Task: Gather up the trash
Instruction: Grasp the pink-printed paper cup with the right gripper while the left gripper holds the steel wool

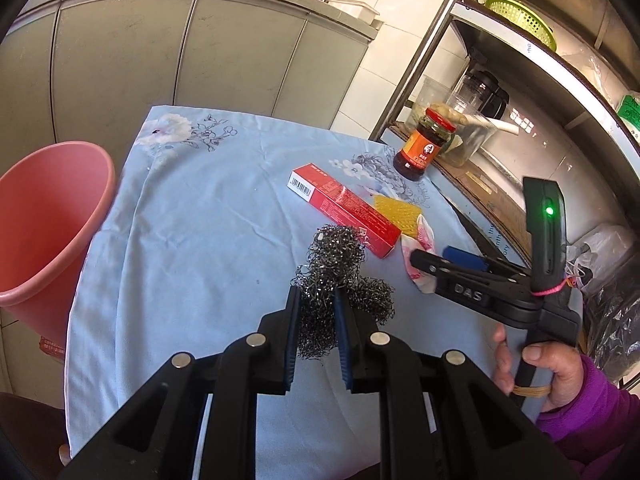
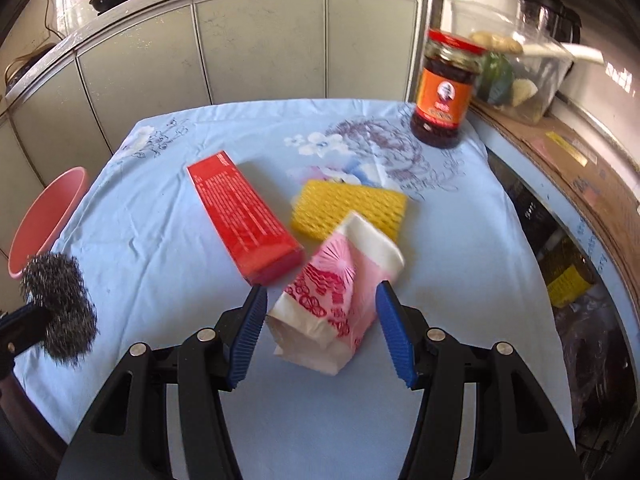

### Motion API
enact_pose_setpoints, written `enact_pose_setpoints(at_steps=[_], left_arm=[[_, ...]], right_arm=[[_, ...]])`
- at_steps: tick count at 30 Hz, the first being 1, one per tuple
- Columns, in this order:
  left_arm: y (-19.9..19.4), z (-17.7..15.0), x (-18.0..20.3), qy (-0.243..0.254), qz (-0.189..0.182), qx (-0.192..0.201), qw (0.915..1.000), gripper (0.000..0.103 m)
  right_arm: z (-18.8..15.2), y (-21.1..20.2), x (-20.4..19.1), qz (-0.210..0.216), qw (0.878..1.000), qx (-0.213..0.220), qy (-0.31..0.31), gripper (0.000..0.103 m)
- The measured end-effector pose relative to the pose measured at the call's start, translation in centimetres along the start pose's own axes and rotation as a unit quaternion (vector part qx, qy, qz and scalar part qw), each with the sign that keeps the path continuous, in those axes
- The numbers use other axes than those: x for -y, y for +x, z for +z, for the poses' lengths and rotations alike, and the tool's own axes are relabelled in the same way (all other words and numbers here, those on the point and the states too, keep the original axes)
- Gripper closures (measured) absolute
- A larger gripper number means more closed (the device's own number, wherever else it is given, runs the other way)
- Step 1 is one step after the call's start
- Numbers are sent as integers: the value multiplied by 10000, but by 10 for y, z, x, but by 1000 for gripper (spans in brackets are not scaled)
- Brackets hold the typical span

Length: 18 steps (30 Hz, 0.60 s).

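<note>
My left gripper (image 1: 316,292) is shut on a grey steel wool scourer (image 1: 332,268), held over the blue tablecloth (image 1: 192,216); the scourer also shows at the left of the right wrist view (image 2: 60,312). My right gripper (image 2: 322,294) is open, its blue pads on either side of a pink and white paper packet (image 2: 336,296) lying on the cloth, not closed on it. In the left wrist view the right gripper (image 1: 420,258) is at the packet (image 1: 418,246). A red carton (image 2: 244,228) and a yellow sponge (image 2: 348,208) lie just beyond. A pink bucket (image 1: 48,232) stands left of the table.
A chili sauce jar (image 2: 440,92) stands at the table's far right corner. A metal shelf rack (image 1: 500,152) with a clear container, a kettle and a green basket is on the right. Grey cabinets (image 1: 160,52) are behind the table.
</note>
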<state>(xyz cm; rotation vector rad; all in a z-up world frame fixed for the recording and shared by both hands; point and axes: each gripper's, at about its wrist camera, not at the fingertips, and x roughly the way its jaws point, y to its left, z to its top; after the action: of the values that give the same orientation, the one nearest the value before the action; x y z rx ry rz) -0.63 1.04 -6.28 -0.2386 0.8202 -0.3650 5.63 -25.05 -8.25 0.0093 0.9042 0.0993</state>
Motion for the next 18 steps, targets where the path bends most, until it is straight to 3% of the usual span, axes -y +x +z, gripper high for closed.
enact_pose_setpoints(at_steps=[5,7,8,18], left_arm=[[1,-1,-1,-52,20,-16,10000,87],[2,-1,-1,-49,37,-31,10000,87],[2,-1,0,-42,51,-35,10000,87],[0,0,3,40,280,129,9995,87]], right_arm=[[-12,-5,26,199,9994,-116,256,46],[-12,-6,29,231,9993,-96,283,63],[-13,-6,31,243,9992,-103,296,64],[-13,-32,30,366,9987,360,-17,67]])
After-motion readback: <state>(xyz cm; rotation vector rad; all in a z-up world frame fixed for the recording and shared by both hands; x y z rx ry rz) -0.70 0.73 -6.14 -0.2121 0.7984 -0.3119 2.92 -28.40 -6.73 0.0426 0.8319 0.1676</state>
